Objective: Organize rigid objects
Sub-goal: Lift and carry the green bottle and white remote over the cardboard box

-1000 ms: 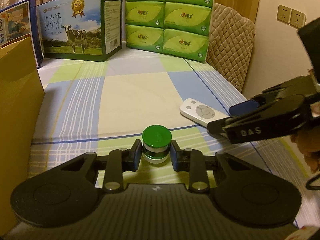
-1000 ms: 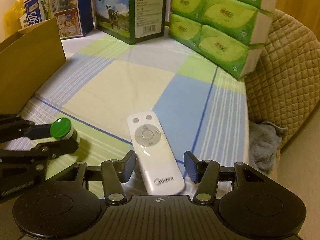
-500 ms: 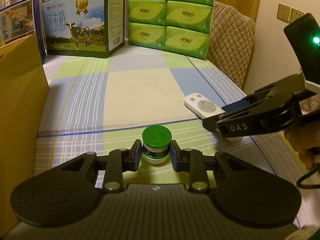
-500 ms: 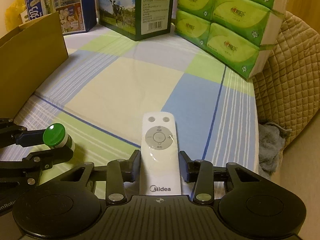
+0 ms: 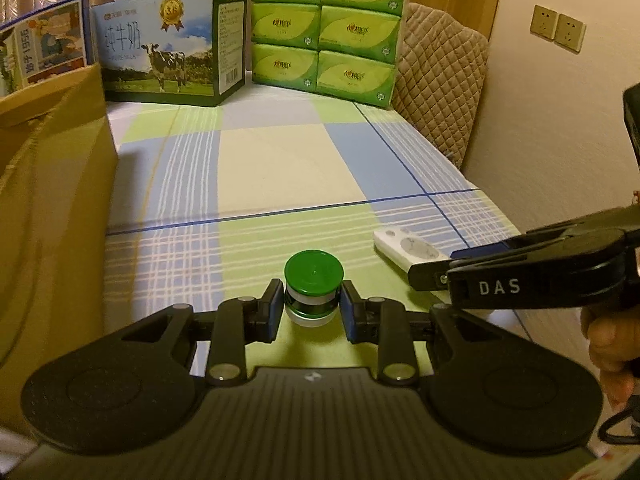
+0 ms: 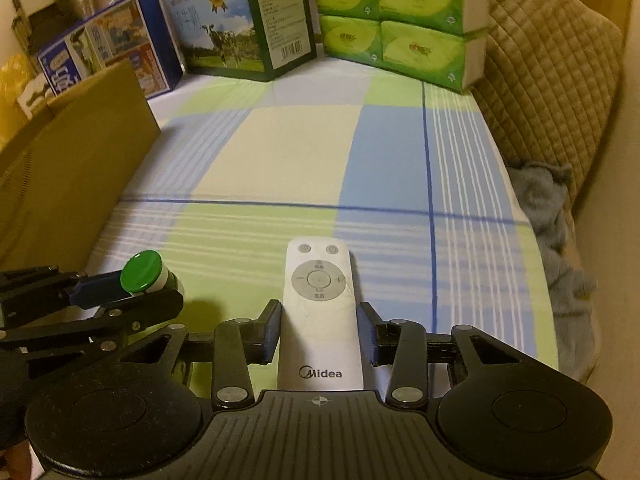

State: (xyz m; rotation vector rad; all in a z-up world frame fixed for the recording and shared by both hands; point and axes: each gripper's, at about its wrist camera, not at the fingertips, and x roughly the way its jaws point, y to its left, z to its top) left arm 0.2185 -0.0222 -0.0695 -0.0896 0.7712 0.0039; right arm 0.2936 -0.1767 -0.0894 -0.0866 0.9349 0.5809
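A small bottle with a green cap [image 5: 314, 276] sits between the blue pads of my left gripper [image 5: 312, 312], which is shut on it just above the checked cloth [image 5: 280, 160]. The right wrist view shows the same bottle [image 6: 142, 272] in the left gripper [image 6: 148, 292] at the lower left. A white Midea remote [image 6: 320, 312] lies lengthwise between the pads of my right gripper [image 6: 320, 328], which is shut on its lower half. From the left wrist view, the remote [image 5: 404, 248] sticks out of the right gripper [image 5: 436, 266] at the right. Whether the remote is off the cloth I cannot tell.
An open cardboard box [image 5: 52, 200] stands along the left edge. A milk carton [image 5: 172, 64] and stacked green tissue packs [image 5: 324, 32] line the back. A quilted cushion [image 5: 440, 80] and a grey towel [image 6: 552, 208] lie to the right. A hand [image 5: 612, 344] holds the right gripper.
The right jaws closed onto the remote, which now lies straight between them. Both views have shifted; the cardboard box looms closer on the left. The left grip on the bottle is unchanged.
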